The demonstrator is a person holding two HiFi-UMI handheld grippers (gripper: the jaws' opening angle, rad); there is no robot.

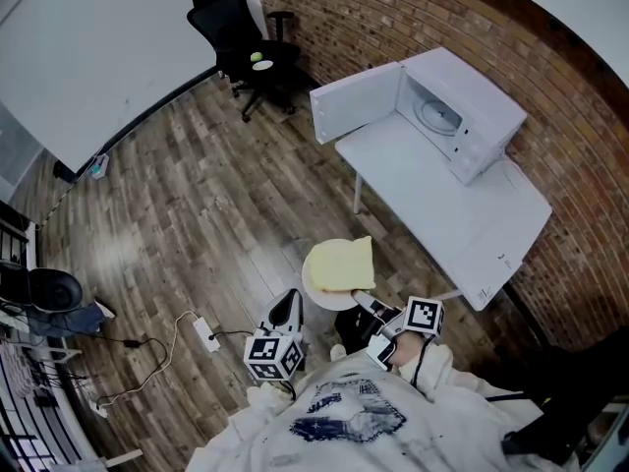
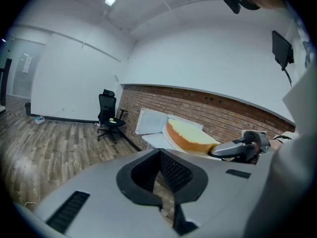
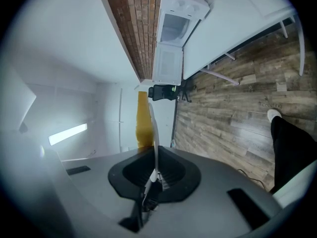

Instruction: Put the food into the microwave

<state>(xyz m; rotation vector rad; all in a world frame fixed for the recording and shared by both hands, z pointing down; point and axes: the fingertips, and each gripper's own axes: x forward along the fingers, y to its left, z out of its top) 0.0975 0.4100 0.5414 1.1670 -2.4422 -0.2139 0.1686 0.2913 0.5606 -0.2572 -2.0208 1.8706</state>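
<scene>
Fingers of the right gripper (image 3: 153, 175) are closed hard on the rim of a white plate (image 1: 314, 265), which is seen edge-on between them in the right gripper view. On the plate lies the food (image 1: 347, 264), a thick, pale yellow slab that looks like sponge cake or bread. Plate and food are carried in the air in front of the person, above the wooden floor and well apart from the bench (image 1: 442, 214). The left gripper (image 2: 163, 202) hangs at the plate's 8 o'clock in the head view; its fingers are drawn together with nothing between them.

The microwave (image 1: 462, 116) stands on the bench at about 1 o'clock from the plate, with its door (image 1: 359, 111) swung wide open.

The slab looks light and soft, likely to dent or crumble if pinched, so the plate rim is the right place to hold. The plate is stiff but smooth, and held by one edge it will want to droop at the far side. The loose food could slide off, so the plate should travel level.
</scene>
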